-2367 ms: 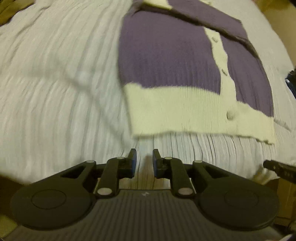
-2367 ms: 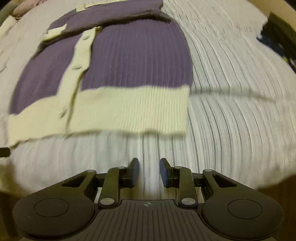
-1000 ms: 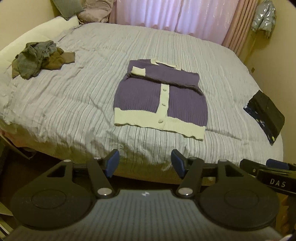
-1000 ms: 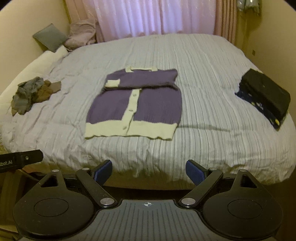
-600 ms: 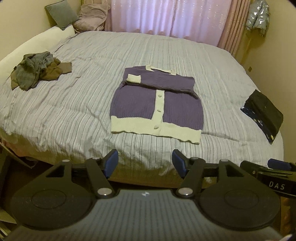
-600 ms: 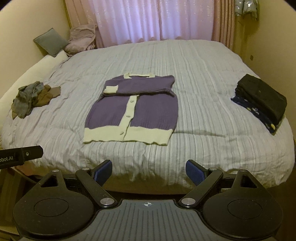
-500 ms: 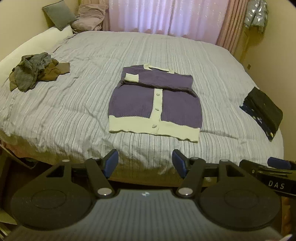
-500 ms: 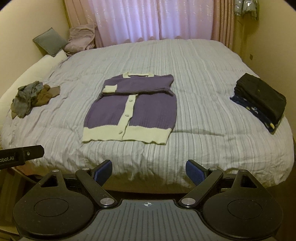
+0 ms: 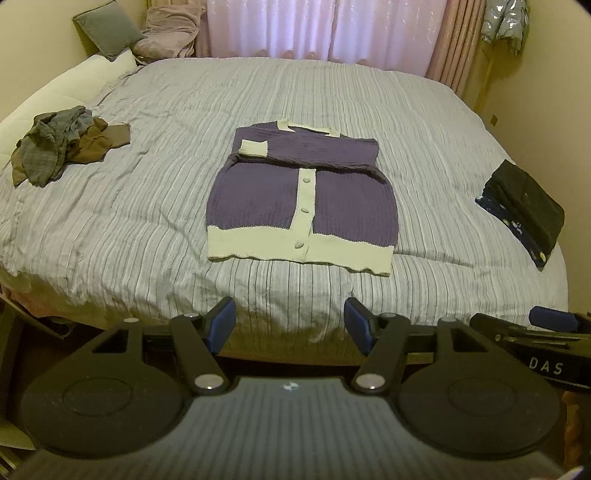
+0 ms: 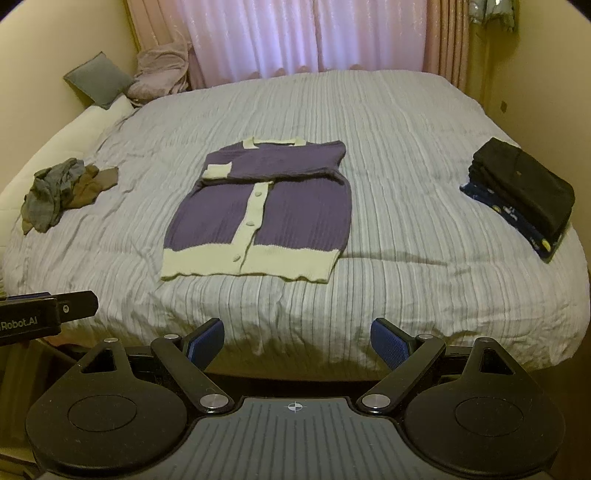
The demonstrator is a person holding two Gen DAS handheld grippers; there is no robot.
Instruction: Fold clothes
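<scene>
1. Purple knit with cream edges: the cardigan [image 9: 301, 201] lies flat in the middle of the bed [image 9: 147, 229], front side up, with the row of buttons [image 9: 305, 210] closed.
2. Its sleeves are folded across the chest, and one cream cuff [image 9: 253, 147] rests near the left shoulder as the left wrist view shows it.
3. Its long axis runs from the near edge of the bed toward the curtain [image 9: 317, 26]; the cream hem is at the near end and the collar is at the far end.
4. Nothing lies on the cardigan, and the striped grey cover around it is bare on all sides.
5. A loose heap of grey and brown clothes [image 9: 61, 142] lies well apart on the left side of the bed, near a white pillow [image 9: 66, 88].
6. A stack of folded dark clothes [image 9: 524, 210] sits at the right edge of the bed, also well apart.
7. A grey cushion [image 9: 107, 31] and a pink bundle of cloth [image 9: 168, 31] are at the far left corner, by the curtain.
8. The left gripper [image 9: 290, 323] is over the near edge of the bed, its jaws spread apart with nothing between them.
9. The right gripper [image 10: 297, 341] is beside it at the same edge, also spread wide and empty; neither one touches the cardigan.
</scene>
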